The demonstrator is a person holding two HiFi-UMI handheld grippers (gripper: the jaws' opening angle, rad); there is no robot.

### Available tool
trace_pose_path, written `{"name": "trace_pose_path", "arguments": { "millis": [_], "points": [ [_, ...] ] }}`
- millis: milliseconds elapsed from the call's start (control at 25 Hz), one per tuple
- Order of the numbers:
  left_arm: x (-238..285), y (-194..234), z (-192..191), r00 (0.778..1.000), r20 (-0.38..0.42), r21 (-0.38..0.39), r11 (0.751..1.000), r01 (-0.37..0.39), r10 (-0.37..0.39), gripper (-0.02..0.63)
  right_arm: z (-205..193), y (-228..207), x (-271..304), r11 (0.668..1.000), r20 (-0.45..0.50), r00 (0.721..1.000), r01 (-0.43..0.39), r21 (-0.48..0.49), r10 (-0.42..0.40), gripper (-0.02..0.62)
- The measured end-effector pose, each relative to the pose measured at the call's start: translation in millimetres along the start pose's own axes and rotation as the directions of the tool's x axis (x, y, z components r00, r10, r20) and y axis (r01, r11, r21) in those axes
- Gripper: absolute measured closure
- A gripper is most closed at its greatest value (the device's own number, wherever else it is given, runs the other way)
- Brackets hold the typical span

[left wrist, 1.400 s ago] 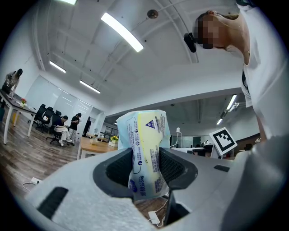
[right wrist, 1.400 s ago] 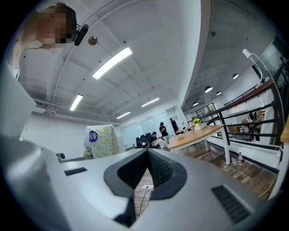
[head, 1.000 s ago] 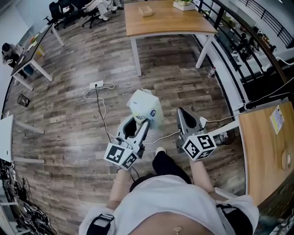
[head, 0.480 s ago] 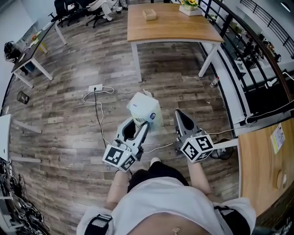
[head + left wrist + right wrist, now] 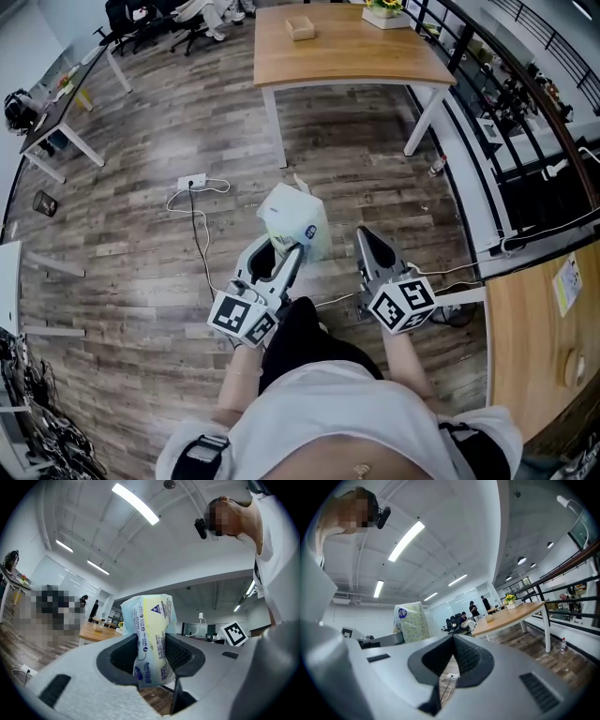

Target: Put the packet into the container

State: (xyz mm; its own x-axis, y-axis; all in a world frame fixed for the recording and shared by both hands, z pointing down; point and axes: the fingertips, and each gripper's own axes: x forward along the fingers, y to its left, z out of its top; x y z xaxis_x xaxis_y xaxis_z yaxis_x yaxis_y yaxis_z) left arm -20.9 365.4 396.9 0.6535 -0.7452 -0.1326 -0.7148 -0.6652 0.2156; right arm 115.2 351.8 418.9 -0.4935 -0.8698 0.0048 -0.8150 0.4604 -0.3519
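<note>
Both grippers carried nearer wooden tabletop (image 5: 347, 52). Left gripper (image 5: 150, 651) fingers pinch packet (image 5: 149, 620) mid-body; it looks soft, light, crushable. Right gripper (image 5: 453, 641) fingers pressed together, empty.

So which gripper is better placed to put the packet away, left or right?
Left. The left gripper is clamped on the packet, which stands upright between its jaws. The right gripper is shut on nothing, so it would need a handover first.

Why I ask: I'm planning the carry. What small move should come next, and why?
Probably walk toward the wooden table: the left tool is clamped on the packet, and a small box, maybe the container, sits there, well ahead.
</note>
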Motion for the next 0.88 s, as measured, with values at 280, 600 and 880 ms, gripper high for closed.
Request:
{"name": "trace_pose_path", "arguments": {
  "millis": [280, 600, 880],
  "points": [
    [9, 13, -5, 1.0, -0.004, 0.0, 1.0, -0.007, 0.007, 0.431, -6, -11, 10, 1.0, -0.01, 1.0, 0.016, 0.005, -0.016, 0.584],
    [35, 42, -11, 1.0, -0.013, 0.008, 1.0, -0.017, 0.017, 0.431, 4, -29, 53, 1.0, -0.01, 1.0, 0.002, -0.014, -0.002, 0.584],
    [82, 87, -11, 1.0, -0.014, 0.002, 1.0, -0.005, 0.005, 0.431, 10, -49, 109, 1.0, -0.011, 1.0, -0.017, -0.017, 0.017, 0.584]
  ]
}}
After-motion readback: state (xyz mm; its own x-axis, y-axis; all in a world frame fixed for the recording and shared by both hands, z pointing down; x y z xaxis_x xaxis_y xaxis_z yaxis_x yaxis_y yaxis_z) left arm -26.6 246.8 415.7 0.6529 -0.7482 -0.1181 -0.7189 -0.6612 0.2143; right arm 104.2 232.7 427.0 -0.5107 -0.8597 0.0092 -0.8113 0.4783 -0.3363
